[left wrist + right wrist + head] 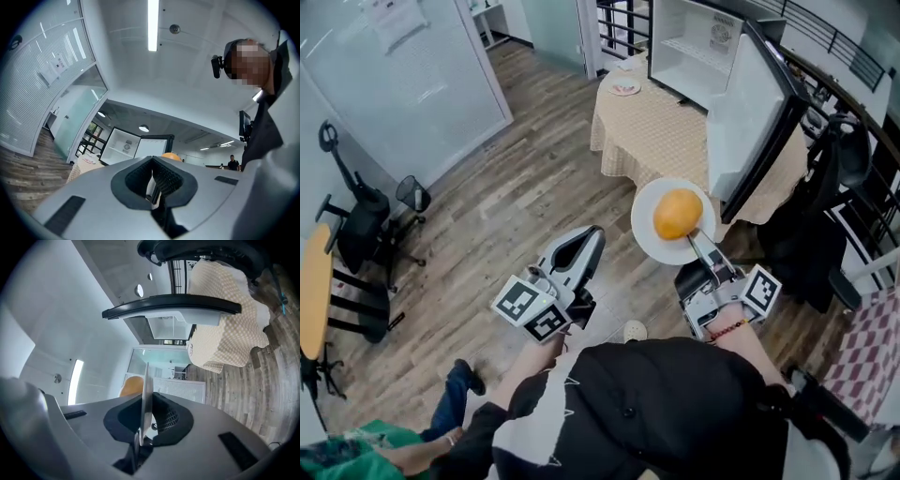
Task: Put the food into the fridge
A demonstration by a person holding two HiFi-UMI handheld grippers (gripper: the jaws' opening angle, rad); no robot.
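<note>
1. The right gripper (700,242) is clenched on the near rim of a white plate (648,231). The plate reaches away from the jaws, up the frame.
2. An orange fruit (678,214) sits on the plate, just beyond the jaws.
3. The open fridge (694,49) stands on the cloth-covered table (649,131) at upper right. Its shelves lie up-frame of the plate, and its door (752,111) hangs just right of the plate.
4. The left gripper (584,246), at lower centre, is closed on nothing and is farther from the fridge.
5. Judgement: the carry goes straight up-frame, left of the door edge.
</note>
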